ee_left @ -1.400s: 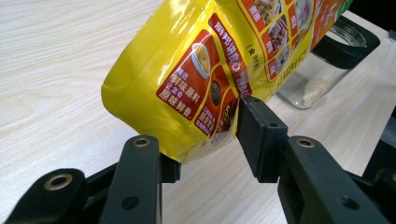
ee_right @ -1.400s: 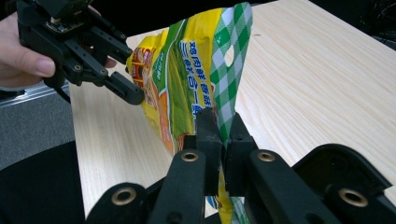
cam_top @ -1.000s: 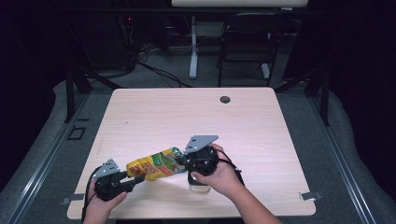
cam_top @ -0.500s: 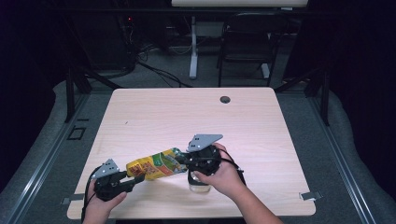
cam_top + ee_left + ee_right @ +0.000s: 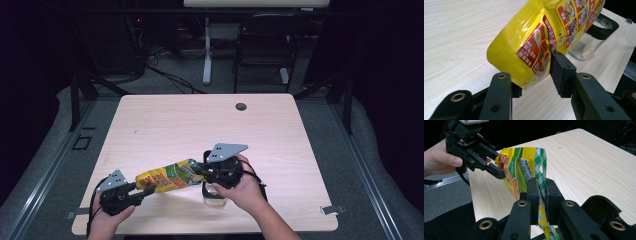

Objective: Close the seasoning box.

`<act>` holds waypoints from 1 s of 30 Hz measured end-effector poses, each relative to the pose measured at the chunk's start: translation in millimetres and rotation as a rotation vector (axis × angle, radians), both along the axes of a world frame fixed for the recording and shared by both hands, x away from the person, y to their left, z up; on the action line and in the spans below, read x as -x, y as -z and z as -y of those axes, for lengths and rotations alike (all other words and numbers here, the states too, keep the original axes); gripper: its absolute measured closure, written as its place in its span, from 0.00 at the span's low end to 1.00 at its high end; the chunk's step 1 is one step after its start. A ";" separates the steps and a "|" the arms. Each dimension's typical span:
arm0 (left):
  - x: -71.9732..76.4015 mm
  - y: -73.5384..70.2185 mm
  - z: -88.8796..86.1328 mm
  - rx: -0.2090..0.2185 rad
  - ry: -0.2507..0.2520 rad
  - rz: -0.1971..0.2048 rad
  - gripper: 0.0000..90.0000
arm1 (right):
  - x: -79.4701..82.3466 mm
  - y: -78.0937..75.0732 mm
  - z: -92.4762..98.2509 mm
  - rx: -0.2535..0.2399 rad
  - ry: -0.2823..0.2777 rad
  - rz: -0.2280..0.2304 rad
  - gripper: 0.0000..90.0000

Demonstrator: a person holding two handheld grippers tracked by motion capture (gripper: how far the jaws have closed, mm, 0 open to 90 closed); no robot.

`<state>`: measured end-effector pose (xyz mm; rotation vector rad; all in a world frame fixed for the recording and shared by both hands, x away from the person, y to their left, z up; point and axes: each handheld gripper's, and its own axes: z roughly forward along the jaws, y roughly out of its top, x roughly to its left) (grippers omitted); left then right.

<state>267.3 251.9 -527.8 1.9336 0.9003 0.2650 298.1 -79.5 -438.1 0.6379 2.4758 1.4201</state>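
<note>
Dark room all around, and one pale wooden worktop [image 5: 165, 125] in the middle with a small round hole [image 5: 241, 106] at its far edge. Near the person, a yellow snack pouch [image 5: 167, 178] hangs in the air between two tools, tipped so its right end is higher. The left gripper [image 5: 146, 190] has its jaws squeezed on the pouch's bottom corner; in the left gripper view the pads press both sides of the yellow foil [image 5: 534, 47]. The right gripper [image 5: 206, 172] has its jaws pinched tight on the green checked top edge [image 5: 534, 162]. A clear glass jar [image 5: 214, 192] with a black rim stands on the worktop just under the right hand, with a little pale stuff at its bottom [image 5: 587, 48].

What could go wrong? The pouch mouth may not sit over the jar, so food could land on the worktop. The shiny foil could slide out of the left jaws. The right hand is very close to the jar and could bump it over.
</note>
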 end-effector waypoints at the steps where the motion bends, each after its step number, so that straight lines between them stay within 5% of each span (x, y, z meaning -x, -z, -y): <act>1: 0.1 -0.1 0.1 0.001 0.000 0.001 0.71 | 0.2 0.5 0.5 -0.004 -0.002 -0.002 0.93; 22: 3.4 -10.1 1.2 -0.006 -0.005 0.016 0.72 | 4.0 5.7 5.6 -0.014 -0.002 0.032 1.00; 30: 4.3 -12.7 2.9 -0.010 -0.015 0.012 0.72 | 3.2 9.8 10.7 -0.061 -0.012 0.010 1.00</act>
